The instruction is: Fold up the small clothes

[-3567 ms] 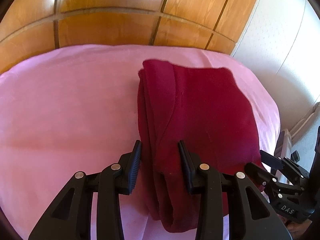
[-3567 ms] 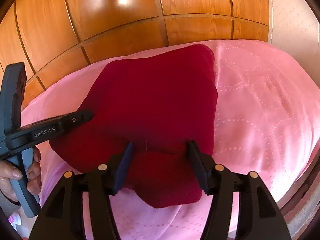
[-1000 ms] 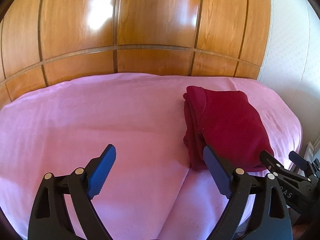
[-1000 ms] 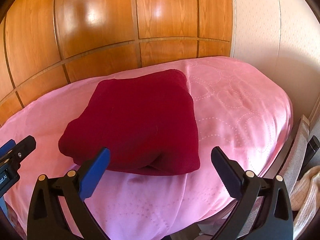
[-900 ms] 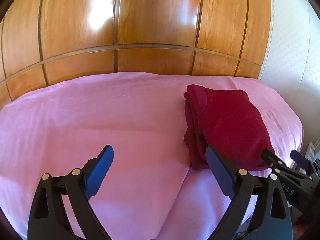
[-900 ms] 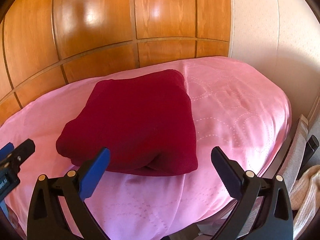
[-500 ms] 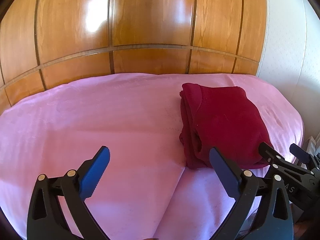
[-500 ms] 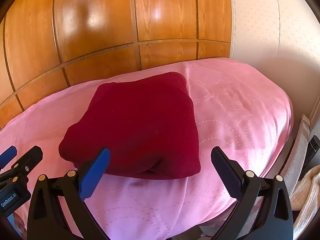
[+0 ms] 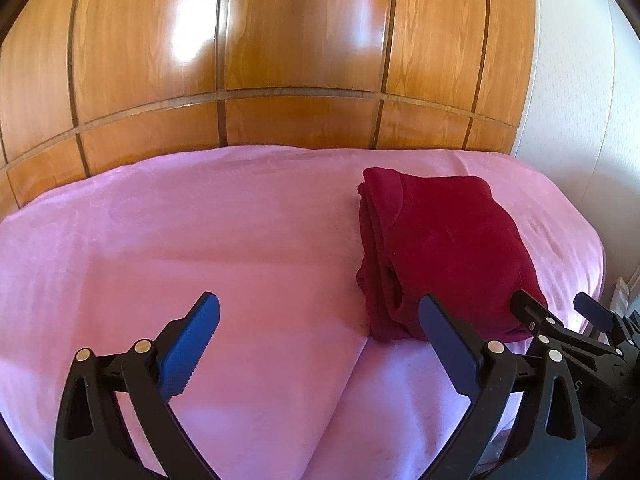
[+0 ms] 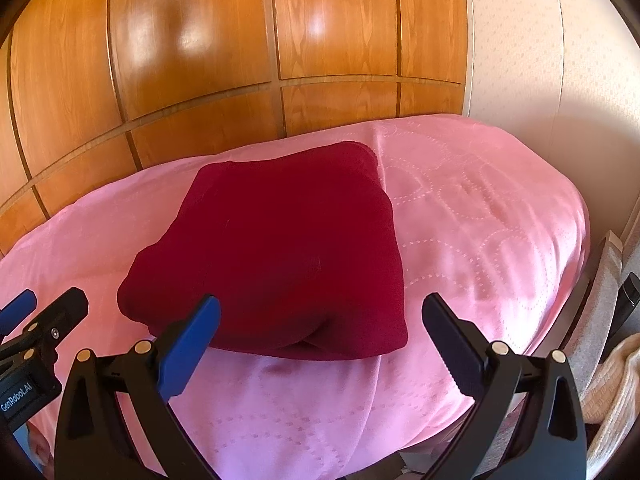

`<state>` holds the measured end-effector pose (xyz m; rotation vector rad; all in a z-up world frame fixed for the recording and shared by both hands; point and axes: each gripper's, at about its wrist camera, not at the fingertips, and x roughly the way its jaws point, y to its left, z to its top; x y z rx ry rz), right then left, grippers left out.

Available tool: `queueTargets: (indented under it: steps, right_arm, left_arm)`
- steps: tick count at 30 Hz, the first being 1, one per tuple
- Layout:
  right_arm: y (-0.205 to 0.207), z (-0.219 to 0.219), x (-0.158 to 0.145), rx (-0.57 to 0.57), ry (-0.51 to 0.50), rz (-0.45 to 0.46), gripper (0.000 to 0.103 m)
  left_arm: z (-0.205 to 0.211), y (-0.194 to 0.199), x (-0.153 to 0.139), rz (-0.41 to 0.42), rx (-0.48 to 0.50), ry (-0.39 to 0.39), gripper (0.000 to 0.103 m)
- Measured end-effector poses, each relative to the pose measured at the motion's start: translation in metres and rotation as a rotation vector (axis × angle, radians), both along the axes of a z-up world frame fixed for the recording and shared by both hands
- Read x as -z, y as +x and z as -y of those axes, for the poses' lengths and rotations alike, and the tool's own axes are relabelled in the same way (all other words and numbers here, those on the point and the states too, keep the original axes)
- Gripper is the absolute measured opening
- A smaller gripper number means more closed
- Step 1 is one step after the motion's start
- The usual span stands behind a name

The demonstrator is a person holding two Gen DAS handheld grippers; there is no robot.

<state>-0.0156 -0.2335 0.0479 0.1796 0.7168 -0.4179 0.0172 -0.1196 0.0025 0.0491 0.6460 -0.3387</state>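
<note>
A pink bed (image 9: 200, 240) carries one folded red garment (image 10: 288, 256). Near it, two tongs, left tongs (image 9: 320, 328) and right tongs (image 10: 320, 328), gape wide, released, touching nothing.

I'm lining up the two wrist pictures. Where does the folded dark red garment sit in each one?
Left wrist: the red garment lies right of centre, beyond the left gripper.
Right wrist: it lies centre-left, ahead of the right gripper.
Shared landmark: the wooden panel wall behind the pink bedspread.
</note>
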Motion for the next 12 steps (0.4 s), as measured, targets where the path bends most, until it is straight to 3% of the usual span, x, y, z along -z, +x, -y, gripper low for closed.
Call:
queueTargets:
  steps: [3, 12]
  right_arm:
    - [0.001, -0.001, 0.001, -0.003, -0.004, -0.002, 0.101]
    - [0.001, 0.008, -0.005, -0.002, -0.022, 0.010, 0.101]
  left_arm:
    - [0.001, -0.002, 0.002, 0.022, 0.003, 0.015, 0.098]
    - [-0.004, 0.010, 0.015, -0.041, -0.028, 0.043, 0.099]
